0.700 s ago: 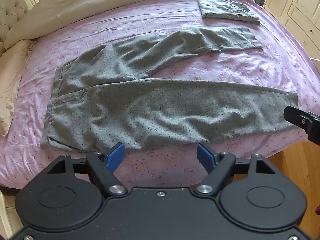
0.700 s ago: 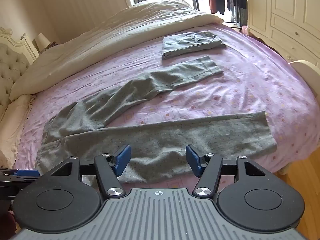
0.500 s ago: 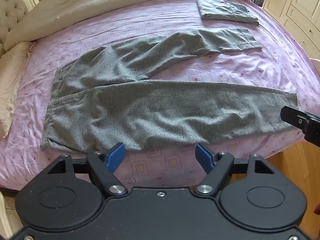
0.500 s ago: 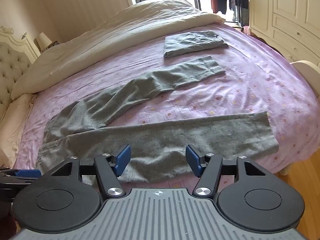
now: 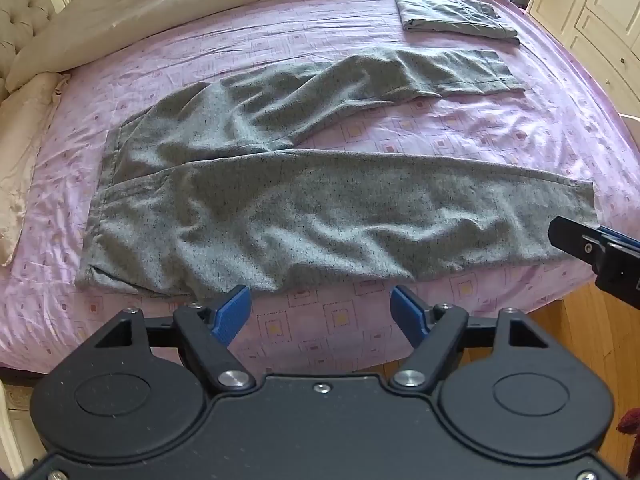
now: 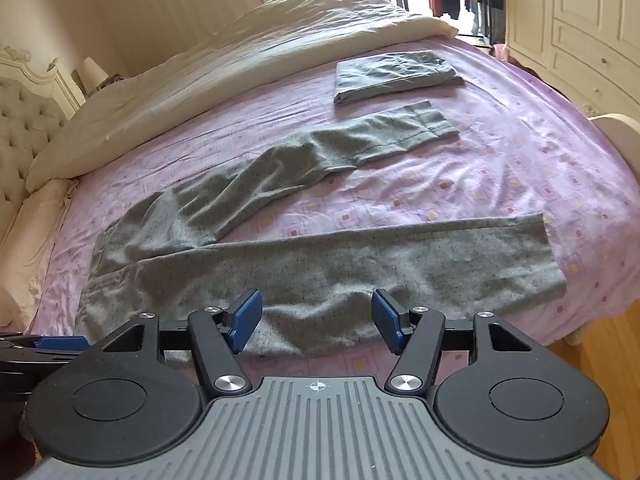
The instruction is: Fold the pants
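Bed (image 5: pixel 520 128) with a pink patterned sheet; grey pants (image 5: pixel 320 216) spread flat across it, legs parted. Folded grey garment (image 5: pixel 452 16) beyond; cream duvet (image 6: pixel 240 64) at the far side. White wardrobe (image 6: pixel 580 20), wooden floor (image 5: pixel 580 332). Left gripper (image 5: pixel 320 312) and right gripper (image 6: pixel 317 320): fingers apart, empty.

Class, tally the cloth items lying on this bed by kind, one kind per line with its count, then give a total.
Spread grey pants: 1
Folded grey garment: 1
Cream duvet: 1
Cream pillow: 1
Total: 4
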Demonstrator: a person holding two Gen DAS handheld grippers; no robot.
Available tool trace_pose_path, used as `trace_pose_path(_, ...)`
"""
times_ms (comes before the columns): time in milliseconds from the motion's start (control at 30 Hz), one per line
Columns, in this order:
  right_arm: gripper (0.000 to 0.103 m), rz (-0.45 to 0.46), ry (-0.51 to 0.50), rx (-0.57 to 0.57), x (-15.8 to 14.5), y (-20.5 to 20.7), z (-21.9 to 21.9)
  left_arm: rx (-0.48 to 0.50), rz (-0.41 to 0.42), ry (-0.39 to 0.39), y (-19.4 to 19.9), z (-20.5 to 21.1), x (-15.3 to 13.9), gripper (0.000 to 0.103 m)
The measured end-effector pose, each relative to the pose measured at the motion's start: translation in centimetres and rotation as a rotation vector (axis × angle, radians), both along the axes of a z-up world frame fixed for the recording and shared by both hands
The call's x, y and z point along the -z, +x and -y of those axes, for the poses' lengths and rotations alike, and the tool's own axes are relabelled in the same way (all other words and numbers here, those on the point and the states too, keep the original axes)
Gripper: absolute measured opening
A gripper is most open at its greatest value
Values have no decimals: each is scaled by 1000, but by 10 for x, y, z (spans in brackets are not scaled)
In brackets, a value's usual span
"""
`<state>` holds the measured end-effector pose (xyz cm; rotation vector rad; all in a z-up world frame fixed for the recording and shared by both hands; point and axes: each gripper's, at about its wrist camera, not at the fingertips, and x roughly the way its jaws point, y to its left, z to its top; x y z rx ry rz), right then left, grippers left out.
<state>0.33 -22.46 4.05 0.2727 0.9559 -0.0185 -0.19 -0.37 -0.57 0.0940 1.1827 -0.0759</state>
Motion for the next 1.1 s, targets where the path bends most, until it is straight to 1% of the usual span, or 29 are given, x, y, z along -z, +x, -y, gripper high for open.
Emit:
trace_pose_path(433,59,-5,5,-8,2,0,1,-18,-39,1,-1,-1,7,77)
trace_pose_path(1100,59,-7,10,-18,4,0,-1,-29,-57,4,0,0,10,77)
